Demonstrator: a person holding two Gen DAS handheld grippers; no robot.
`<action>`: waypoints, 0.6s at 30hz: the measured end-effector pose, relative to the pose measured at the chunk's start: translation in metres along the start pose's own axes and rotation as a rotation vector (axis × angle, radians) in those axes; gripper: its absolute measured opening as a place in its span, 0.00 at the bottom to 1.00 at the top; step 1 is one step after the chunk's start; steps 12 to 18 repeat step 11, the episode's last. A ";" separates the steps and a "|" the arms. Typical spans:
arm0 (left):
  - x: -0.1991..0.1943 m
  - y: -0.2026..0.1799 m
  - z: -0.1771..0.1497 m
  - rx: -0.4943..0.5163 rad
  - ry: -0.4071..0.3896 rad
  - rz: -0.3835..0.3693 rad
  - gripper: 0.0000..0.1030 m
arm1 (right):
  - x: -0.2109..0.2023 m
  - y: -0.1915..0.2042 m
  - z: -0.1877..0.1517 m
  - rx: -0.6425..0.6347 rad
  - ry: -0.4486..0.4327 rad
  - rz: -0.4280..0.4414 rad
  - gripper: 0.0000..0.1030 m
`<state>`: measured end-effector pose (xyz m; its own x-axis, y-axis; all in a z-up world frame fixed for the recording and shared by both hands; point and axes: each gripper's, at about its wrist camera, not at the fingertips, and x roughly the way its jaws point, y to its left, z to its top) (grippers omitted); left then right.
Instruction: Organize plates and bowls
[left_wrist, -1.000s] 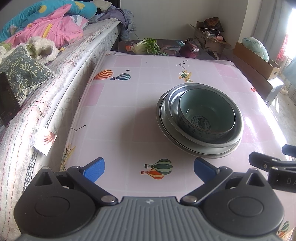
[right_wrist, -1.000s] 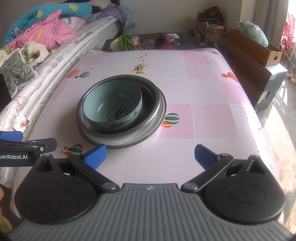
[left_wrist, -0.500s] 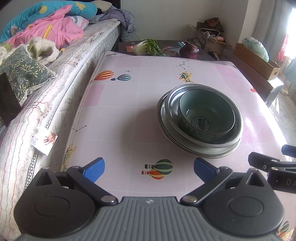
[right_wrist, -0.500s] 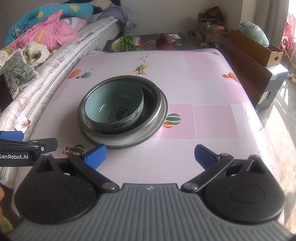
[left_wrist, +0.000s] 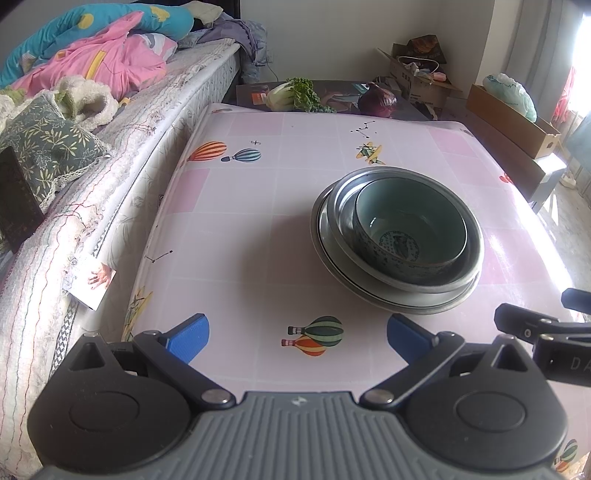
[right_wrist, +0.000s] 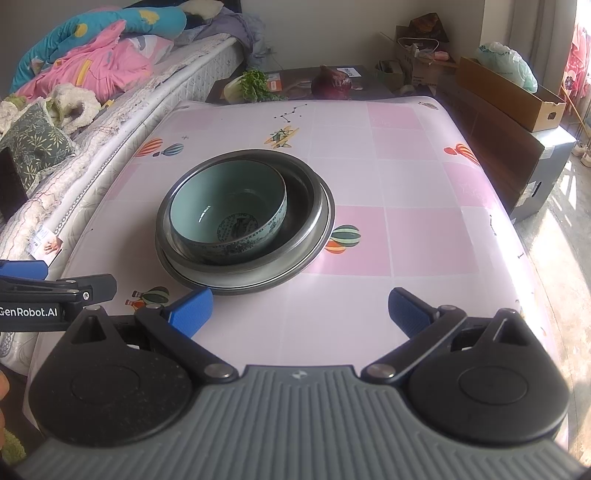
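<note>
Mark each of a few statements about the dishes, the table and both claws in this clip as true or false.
1. The ceramic bowl sits inside the metal bowl. True.
2. The left claw grips the ceramic bowl. False: it is open, short of the stack.
3. The right claw is open and empty. True.
4. The stack stands on a bare wooden table. False: the tablecloth is pink with balloon prints.
5. Leafy greens lie beyond the table's far edge. True.

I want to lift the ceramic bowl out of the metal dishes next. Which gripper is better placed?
Probably the left. The ceramic bowl sits against the stack's left side, nearer the left gripper. The right gripper, also open, would reach across the metal bowl.
</note>
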<state>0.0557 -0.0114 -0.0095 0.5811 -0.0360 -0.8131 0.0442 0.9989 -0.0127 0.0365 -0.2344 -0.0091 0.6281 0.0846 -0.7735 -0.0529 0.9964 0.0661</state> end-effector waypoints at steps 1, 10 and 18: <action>0.000 -0.001 0.000 0.000 0.000 0.000 1.00 | 0.000 0.000 0.000 0.000 0.000 0.001 0.99; 0.000 -0.002 -0.001 0.002 0.000 0.002 1.00 | 0.000 0.000 0.000 0.001 0.001 0.001 0.99; 0.000 -0.003 -0.001 0.000 0.000 0.001 1.00 | 0.000 -0.001 -0.001 0.002 0.001 0.001 0.99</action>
